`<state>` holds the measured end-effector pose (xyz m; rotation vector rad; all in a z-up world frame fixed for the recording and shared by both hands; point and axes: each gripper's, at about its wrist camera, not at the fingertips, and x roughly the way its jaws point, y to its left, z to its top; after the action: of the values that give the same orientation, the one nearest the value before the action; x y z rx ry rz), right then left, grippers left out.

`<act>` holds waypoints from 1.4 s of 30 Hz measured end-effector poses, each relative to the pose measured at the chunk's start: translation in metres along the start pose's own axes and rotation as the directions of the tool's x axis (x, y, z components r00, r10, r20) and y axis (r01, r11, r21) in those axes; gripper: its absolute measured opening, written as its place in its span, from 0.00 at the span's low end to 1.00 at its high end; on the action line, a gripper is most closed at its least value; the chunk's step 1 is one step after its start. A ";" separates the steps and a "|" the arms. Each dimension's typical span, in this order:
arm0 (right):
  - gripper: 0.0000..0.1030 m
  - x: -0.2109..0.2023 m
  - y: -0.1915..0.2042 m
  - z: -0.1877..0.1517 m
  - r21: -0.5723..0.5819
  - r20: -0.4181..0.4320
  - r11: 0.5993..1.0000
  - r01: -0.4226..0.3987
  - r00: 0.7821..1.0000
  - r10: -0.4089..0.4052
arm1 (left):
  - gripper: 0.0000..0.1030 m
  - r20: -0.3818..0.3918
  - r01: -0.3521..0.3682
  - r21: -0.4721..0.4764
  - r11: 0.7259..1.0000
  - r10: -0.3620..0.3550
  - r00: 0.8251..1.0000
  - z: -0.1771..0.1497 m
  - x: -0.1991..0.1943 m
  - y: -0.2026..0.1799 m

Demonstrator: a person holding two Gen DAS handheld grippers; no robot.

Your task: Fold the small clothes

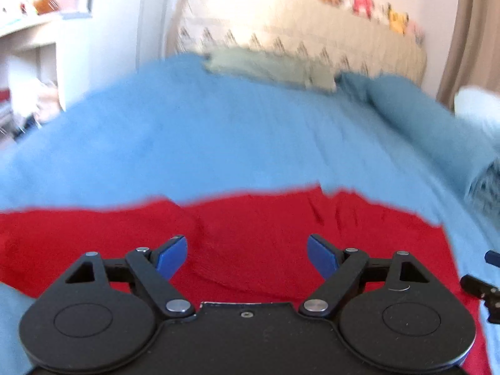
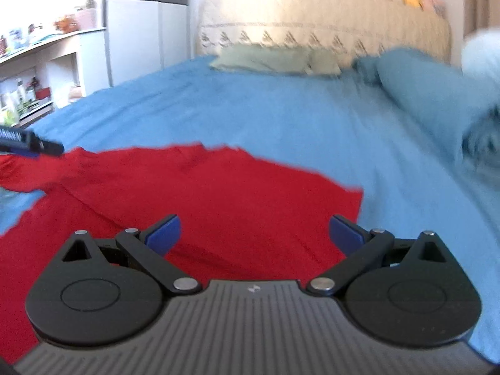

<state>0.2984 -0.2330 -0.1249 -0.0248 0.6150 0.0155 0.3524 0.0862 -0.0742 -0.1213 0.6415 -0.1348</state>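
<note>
A red garment lies spread on a blue bedsheet; it also shows in the right wrist view. My left gripper is open and empty, hovering over the garment's near part. My right gripper is open and empty, over the garment's right part near its right edge. The left gripper's tip shows at the far left of the right wrist view, and part of the right gripper shows at the right edge of the left wrist view. Both views are blurred.
A green pillow and a blue pillow lie at the bed's head against a cream headboard topped with plush toys. White shelves and a wardrobe stand left. A curtain hangs right.
</note>
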 end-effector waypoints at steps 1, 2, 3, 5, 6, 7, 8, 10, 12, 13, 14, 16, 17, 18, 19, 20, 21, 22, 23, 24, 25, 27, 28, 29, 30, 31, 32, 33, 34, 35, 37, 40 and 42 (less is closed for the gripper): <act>1.00 -0.009 0.011 0.011 -0.021 0.008 1.000 -0.005 1.000 0.005 | 0.89 0.018 -0.011 -0.004 1.000 0.011 1.000 0.007 -0.018 0.010; 1.00 -0.014 0.021 0.019 -0.034 0.010 0.999 -0.009 1.000 0.010 | 0.98 0.038 -0.025 -0.012 1.000 0.025 0.999 0.014 -0.037 0.021; 1.00 -0.019 0.032 0.029 -0.043 0.007 0.999 -0.013 1.000 0.014 | 1.00 0.054 -0.041 -0.022 0.999 0.043 0.998 0.019 -0.052 0.032; 1.00 -0.023 0.055 0.045 -0.050 -0.019 0.999 -0.004 1.000 0.003 | 1.00 0.077 -0.097 -0.050 0.994 0.101 0.992 0.023 -0.078 0.062; 1.00 -0.023 0.067 0.050 -0.044 -0.028 0.999 0.005 1.000 -0.006 | 1.00 0.073 -0.124 -0.065 0.990 0.129 0.989 0.024 -0.083 0.075; 1.00 -0.023 0.078 0.054 -0.030 -0.031 1.000 0.002 1.000 -0.002 | 1.00 0.062 -0.153 -0.088 0.984 0.159 0.985 0.022 -0.088 0.092; 1.00 -0.022 0.088 0.057 -0.014 -0.029 1.000 -0.020 0.999 0.020 | 1.00 0.049 -0.176 -0.119 0.977 0.183 0.982 0.017 -0.092 0.111; 1.00 -0.017 0.111 0.061 0.017 -0.027 0.997 -0.072 0.997 0.072 | 1.00 0.031 -0.189 -0.197 0.962 0.198 0.980 0.005 -0.095 0.147; 1.00 -0.011 0.132 0.060 0.041 -0.042 0.995 -0.096 0.994 0.098 | 1.00 0.023 -0.200 -0.295 0.934 0.216 0.976 -0.011 -0.097 0.185; 1.00 -0.007 0.144 0.058 0.049 -0.050 0.993 -0.106 0.993 0.109 | 1.00 0.029 -0.206 -0.346 0.915 0.229 0.973 -0.020 -0.099 0.203; 1.00 -0.003 0.156 0.056 0.051 -0.053 0.993 -0.109 0.992 0.111 | 1.00 0.028 -0.203 -0.396 0.896 0.233 0.972 -0.029 -0.097 0.221; 1.00 0.006 0.179 0.049 0.045 -0.060 0.993 -0.106 0.992 0.108 | 1.00 0.023 -0.185 -0.474 0.861 0.222 0.975 -0.046 -0.089 0.250; 1.00 0.011 0.187 0.046 0.041 -0.070 0.994 -0.103 0.992 0.106 | 1.00 0.022 -0.181 -0.508 0.842 0.223 0.975 -0.053 -0.084 0.263; 1.00 0.016 0.197 0.042 0.037 -0.081 0.995 -0.097 0.992 0.100 | 1.00 0.028 -0.175 -0.536 0.826 0.224 0.974 -0.057 -0.086 0.275; 1.00 0.022 0.205 0.039 0.034 -0.092 0.995 -0.092 0.991 0.095 | 0.99 0.031 -0.169 -0.565 0.808 0.225 0.974 -0.061 -0.082 0.286; 1.00 0.026 0.210 0.035 0.033 -0.103 0.995 -0.090 0.990 0.093 | 0.98 0.027 -0.164 -0.597 0.785 0.224 0.974 -0.066 -0.077 0.297; 1.00 0.031 0.215 0.032 0.034 -0.111 0.996 -0.088 0.990 0.091 | 0.98 0.025 -0.160 -0.623 0.766 0.224 0.974 -0.070 -0.072 0.302; 1.00 0.035 0.221 0.030 0.036 -0.116 0.996 -0.087 0.989 0.091 | 0.98 0.027 -0.151 -0.647 0.747 0.220 0.975 -0.074 -0.070 0.312; 1.00 0.039 0.223 0.028 0.038 -0.119 0.995 -0.088 0.989 0.091 | 0.95 0.028 -0.143 -0.667 0.731 0.217 0.976 -0.078 -0.065 0.319; 1.00 0.043 0.226 0.026 0.037 -0.123 0.995 -0.089 0.988 0.093 | 0.94 0.034 -0.137 -0.678 0.722 0.217 0.976 -0.080 -0.060 0.325; 1.00 0.047 0.229 0.024 0.033 -0.128 0.995 -0.092 0.987 0.096 | 0.94 0.049 -0.127 -0.680 0.723 0.217 0.975 -0.081 -0.058 0.330; 1.00 0.056 0.236 0.022 0.014 -0.139 0.995 -0.094 0.986 0.096 | 0.94 0.074 -0.127 -0.652 0.747 0.230 0.970 -0.079 -0.052 0.335; 1.00 0.058 0.239 0.021 0.004 -0.140 0.996 -0.092 0.986 0.092 | 0.94 0.074 -0.142 -0.628 0.765 0.240 0.968 -0.075 -0.048 0.335; 1.00 0.060 0.242 0.020 -0.008 -0.141 0.996 -0.089 0.986 0.087 | 0.94 0.074 -0.153 -0.611 0.777 0.249 0.966 -0.073 -0.043 0.336; 1.00 0.061 0.243 0.019 -0.016 -0.140 0.996 -0.088 0.987 0.085 | 0.94 0.079 -0.162 -0.598 0.785 0.258 0.963 -0.070 -0.039 0.337; 1.00 0.063 0.246 0.018 -0.019 -0.139 0.996 -0.089 0.987 0.086 | 0.93 0.087 -0.166 -0.593 0.788 0.267 0.960 -0.070 -0.035 0.338; 1.00 0.065 0.246 0.017 -0.019 -0.138 0.995 -0.095 0.986 0.092 | 0.90 0.097 -0.169 -0.596 0.785 0.280 0.955 -0.068 -0.033 0.340; 1.00 0.066 0.245 0.017 -0.018 -0.138 0.995 -0.101 0.986 0.098 | 0.82 0.102 -0.176 -0.600 0.780 0.293 0.951 -0.069 -0.031 0.343; 1.00 0.067 0.247 0.016 -0.017 -0.137 0.994 -0.107 0.985 0.104 | 0.77 0.104 -0.183 -0.609 0.772 0.306 0.946 -0.069 -0.030 0.345; 1.00 0.068 0.247 0.015 -0.018 -0.137 0.994 -0.112 0.985 0.109 | 0.60 0.099 -0.193 -0.619 0.762 0.319 0.943 -0.069 -0.029 0.348; 1.00 0.069 0.249 0.012 -0.025 -0.137 0.993 -0.119 0.984 0.115 | 0.32 0.079 -0.217 -0.640 0.737 0.343 0.936 -0.071 -0.029 0.355; 1.00 0.070 0.250 0.009 -0.029 -0.141 0.992 -0.119 0.983 0.114 | 0.05 0.069 -0.197 -0.708 0.678 0.345 0.936 -0.082 -0.032 0.369; 1.00 0.069 0.248 0.007 -0.019 -0.145 0.993 -0.118 0.983 0.114 | 0.05 0.082 -0.161 -0.737 0.656 0.323 0.943 -0.086 -0.036 0.373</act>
<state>0.3536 0.0152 -0.1632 -0.0166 0.7599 0.1360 0.3047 0.4534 -0.1787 -0.8138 0.4614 0.4106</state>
